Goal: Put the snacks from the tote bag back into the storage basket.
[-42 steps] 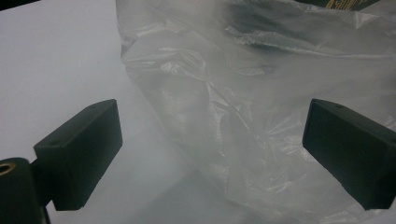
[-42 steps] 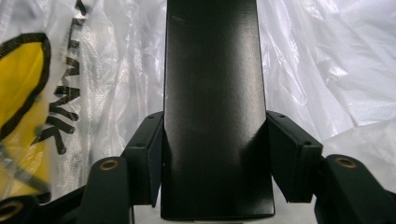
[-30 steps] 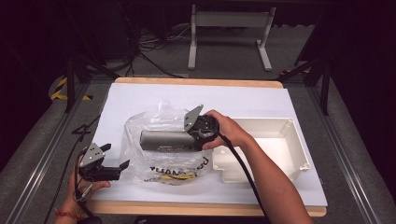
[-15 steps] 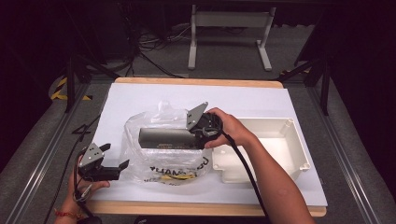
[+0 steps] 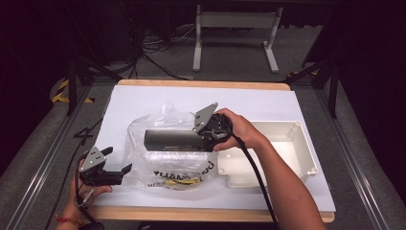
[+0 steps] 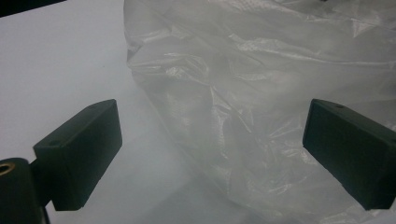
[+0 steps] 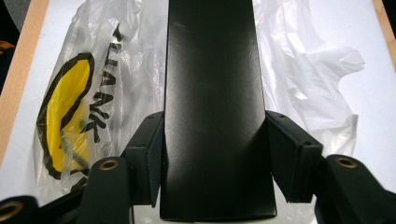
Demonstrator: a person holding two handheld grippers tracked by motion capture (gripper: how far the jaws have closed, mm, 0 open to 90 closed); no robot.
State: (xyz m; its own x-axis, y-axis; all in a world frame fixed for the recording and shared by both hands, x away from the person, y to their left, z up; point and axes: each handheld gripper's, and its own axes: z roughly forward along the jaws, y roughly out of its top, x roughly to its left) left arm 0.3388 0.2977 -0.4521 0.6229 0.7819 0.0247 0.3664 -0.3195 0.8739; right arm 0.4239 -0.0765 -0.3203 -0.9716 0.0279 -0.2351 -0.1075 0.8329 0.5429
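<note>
A long black box (image 5: pixel 174 140) hangs level over a crumpled clear plastic bag (image 5: pixel 165 165) with yellow and black print. My right gripper (image 5: pixel 205 139) is shut on the box's right end, a hand around it. In the right gripper view the pads (image 7: pixel 148 154) press both sides of the box (image 7: pixel 212 93), and the bag (image 7: pixel 88 93) lies beneath. My left gripper (image 5: pixel 116 159) sits low at the bag's left edge, held by a hand. Its jaws stand wide apart, open, and the bag (image 6: pixel 261 93) lies just ahead of my left gripper (image 6: pixel 212 154), untouched.
A white sheet (image 5: pixel 143 100) covers the wooden table. A white plastic tray (image 5: pixel 277 124) stands at the right, beside the bag. A cable trails from the right gripper along the forearm. Dark floor, rails and a stand's legs surround the table.
The right gripper has lifted the black box slightly above the bag. The left gripper has stayed where it was.
</note>
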